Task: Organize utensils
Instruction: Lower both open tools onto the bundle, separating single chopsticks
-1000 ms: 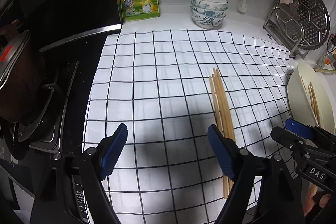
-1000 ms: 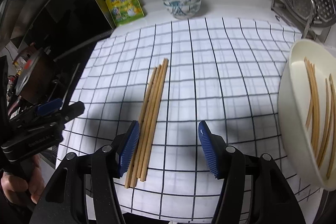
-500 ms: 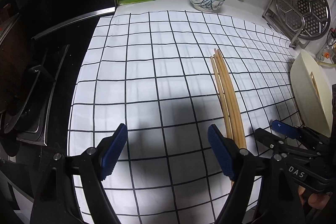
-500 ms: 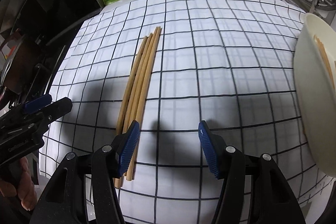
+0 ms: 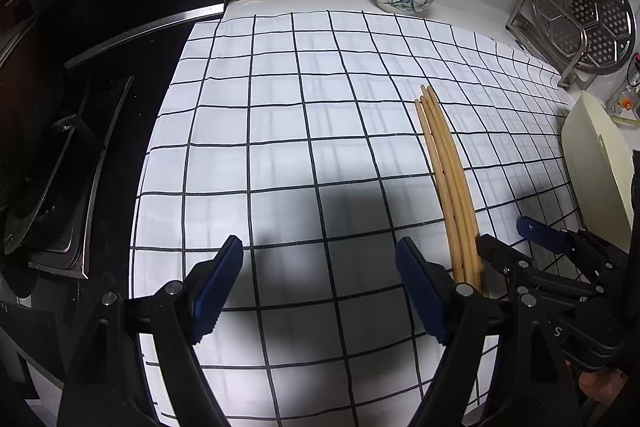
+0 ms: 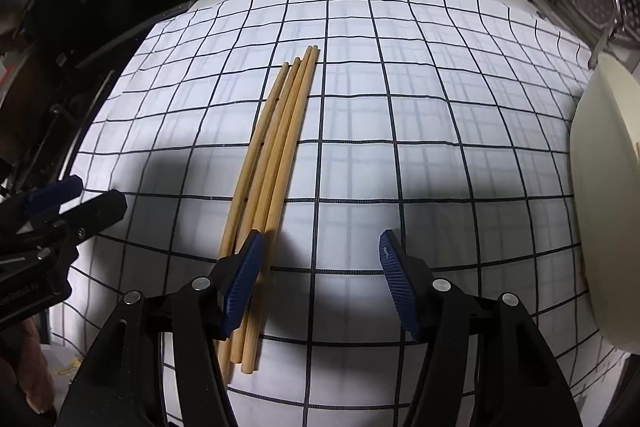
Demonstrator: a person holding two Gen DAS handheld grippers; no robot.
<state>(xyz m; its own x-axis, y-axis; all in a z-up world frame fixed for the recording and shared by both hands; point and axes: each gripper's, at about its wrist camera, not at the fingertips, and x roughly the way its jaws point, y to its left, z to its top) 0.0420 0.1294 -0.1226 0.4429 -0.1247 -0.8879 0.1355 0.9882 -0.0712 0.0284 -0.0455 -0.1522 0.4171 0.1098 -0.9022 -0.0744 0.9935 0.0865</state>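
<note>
I am holding my right gripper (image 6: 320, 267) released, its jaws standing apart over the checked cloth (image 6: 400, 107), gripping nothing. The chopsticks (image 6: 276, 147) are lying bundled on that cloth, their near ends passing beneath my right gripper's left finger (image 6: 242, 279). I am holding my left gripper (image 5: 320, 279) released too, empty, left of the chopsticks. The cream bowl (image 6: 600, 187) is sitting at the cloth's right edge.
</note>
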